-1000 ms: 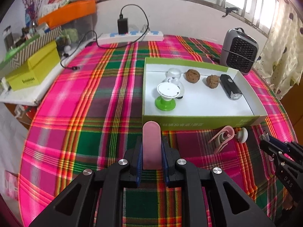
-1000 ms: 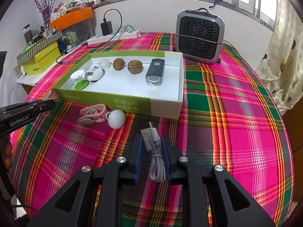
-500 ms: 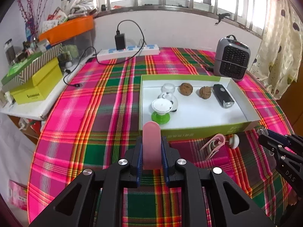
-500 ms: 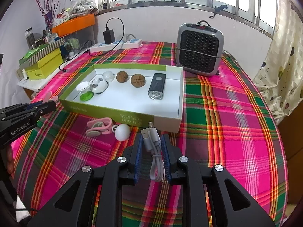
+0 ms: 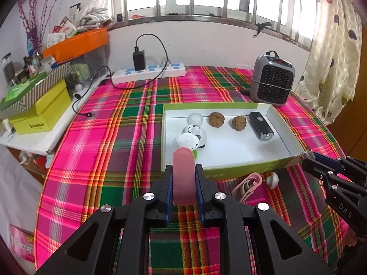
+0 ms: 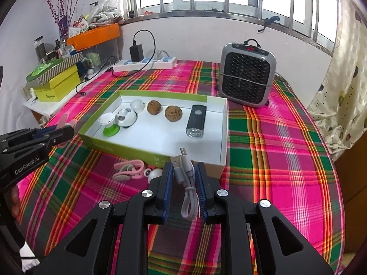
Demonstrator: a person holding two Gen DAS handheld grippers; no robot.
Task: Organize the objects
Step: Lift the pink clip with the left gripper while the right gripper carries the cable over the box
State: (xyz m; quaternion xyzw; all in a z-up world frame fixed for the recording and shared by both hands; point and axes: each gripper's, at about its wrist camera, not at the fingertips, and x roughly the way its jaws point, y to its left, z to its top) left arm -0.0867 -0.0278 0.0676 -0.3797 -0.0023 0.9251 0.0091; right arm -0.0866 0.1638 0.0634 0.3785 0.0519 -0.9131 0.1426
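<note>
My left gripper [image 5: 183,171] is shut on a pink rounded bar [image 5: 183,178], held above the plaid tablecloth just before the green-walled box [image 5: 240,167]. My right gripper [image 6: 183,171] is shut on a coiled grey USB cable [image 6: 184,178], held near the box's front right corner [image 6: 220,167]. The box holds a white-and-green stand [image 5: 187,141], a panda-faced gadget [image 5: 197,133], a white cap [image 5: 195,119], two walnuts [image 5: 216,119] and a black flashlight [image 5: 260,126]. A pink clip with a white ball [image 5: 250,183] lies on the cloth in front of the box; it also shows in the right wrist view [image 6: 129,171].
A grey heater [image 6: 247,78] stands behind the box at the right. A white power strip [image 5: 149,73] with a black charger lies at the table's back. Yellow boxes [image 5: 41,114] and an orange bin [image 5: 75,43] crowd a shelf at the left.
Both grippers have pulled back and risen, each keeping its object; the box and table look smaller and farther than one second ago.
</note>
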